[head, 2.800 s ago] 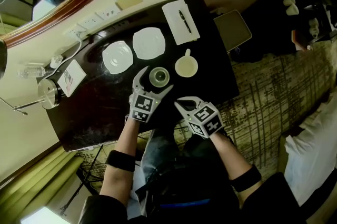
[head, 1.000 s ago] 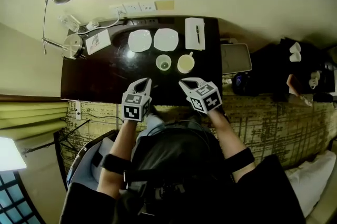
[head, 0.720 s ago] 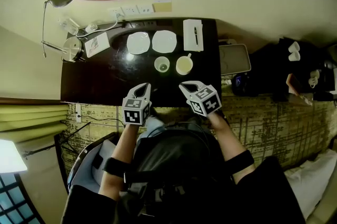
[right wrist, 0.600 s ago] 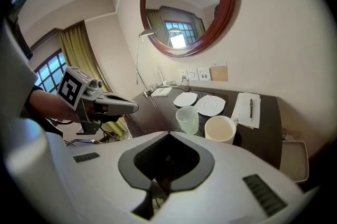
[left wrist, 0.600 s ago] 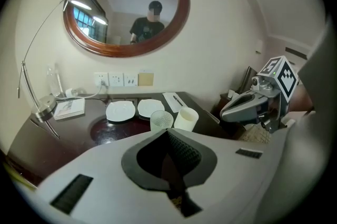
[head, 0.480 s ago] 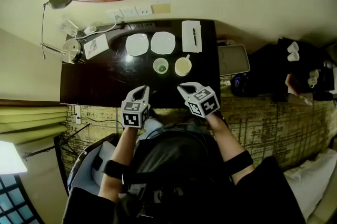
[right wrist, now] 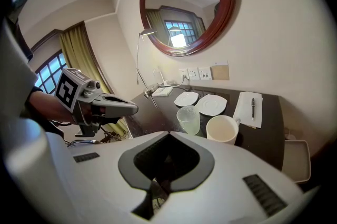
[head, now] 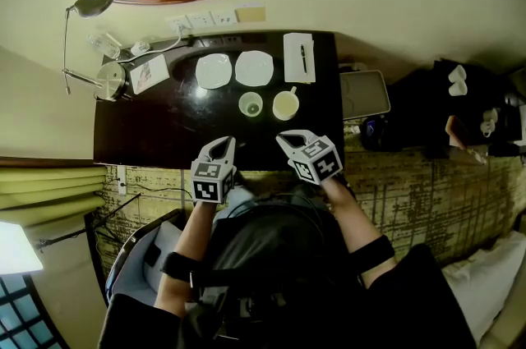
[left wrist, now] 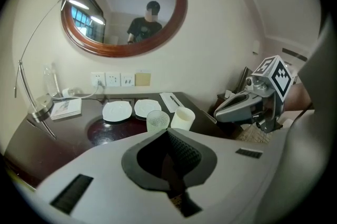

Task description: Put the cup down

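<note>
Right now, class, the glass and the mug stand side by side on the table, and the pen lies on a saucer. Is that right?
Wrong about the pen: it lies on the paper, as the head view shows. The glass and the mug do stand side by side on the table.

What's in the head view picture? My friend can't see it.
From above, a person holds two shut, empty grippers, the left gripper and the right gripper, at the near edge of a dark table. On it stand a glass cup and a pale mug, with two white saucers behind them.
</note>
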Action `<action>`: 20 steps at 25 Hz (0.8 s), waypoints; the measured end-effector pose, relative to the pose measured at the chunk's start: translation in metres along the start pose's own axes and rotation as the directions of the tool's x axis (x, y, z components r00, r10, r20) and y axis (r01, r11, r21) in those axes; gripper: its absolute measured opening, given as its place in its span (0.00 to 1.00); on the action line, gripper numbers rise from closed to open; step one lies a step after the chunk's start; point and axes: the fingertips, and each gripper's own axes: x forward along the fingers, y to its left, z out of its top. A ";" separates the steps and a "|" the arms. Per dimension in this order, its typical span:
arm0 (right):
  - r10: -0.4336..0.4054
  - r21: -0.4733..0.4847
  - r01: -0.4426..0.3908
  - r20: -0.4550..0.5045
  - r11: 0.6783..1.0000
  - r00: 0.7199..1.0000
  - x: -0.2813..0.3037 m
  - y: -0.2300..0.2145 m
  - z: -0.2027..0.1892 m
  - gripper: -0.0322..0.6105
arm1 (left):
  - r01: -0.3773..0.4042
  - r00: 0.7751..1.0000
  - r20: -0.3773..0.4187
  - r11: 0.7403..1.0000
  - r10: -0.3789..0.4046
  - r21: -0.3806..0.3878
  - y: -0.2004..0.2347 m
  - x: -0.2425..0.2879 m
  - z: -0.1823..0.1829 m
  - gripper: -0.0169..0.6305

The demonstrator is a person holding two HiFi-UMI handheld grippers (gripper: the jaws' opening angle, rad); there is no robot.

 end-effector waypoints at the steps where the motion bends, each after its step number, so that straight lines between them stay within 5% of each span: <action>1: 0.001 0.002 -0.001 -0.005 1.000 1.000 0.001 -0.001 -0.002 0.06 | 0.007 1.000 -0.005 1.000 -0.007 -0.005 -0.002 0.000 0.000 0.03; 7: 0.004 -0.013 -0.004 -0.011 1.000 1.000 0.003 0.000 0.001 0.06 | 0.012 1.000 -0.014 1.000 -0.012 -0.015 -0.002 0.001 0.000 0.03; 11: -0.045 -0.153 0.032 -0.086 0.988 0.995 0.010 -0.007 -0.004 0.09 | 0.002 1.000 -0.025 1.000 -0.002 0.002 -0.001 0.004 0.000 0.03; 13: -0.064 -0.266 0.029 -0.126 0.964 0.990 0.015 -0.007 -0.001 0.11 | -0.002 1.000 -0.030 1.000 0.003 0.018 0.000 0.006 -0.001 0.03; 20: -0.108 -0.561 -0.065 -0.270 0.825 0.957 0.059 -0.018 0.012 0.52 | 0.005 0.999 -0.037 0.999 -0.003 0.050 0.002 0.016 -0.004 0.03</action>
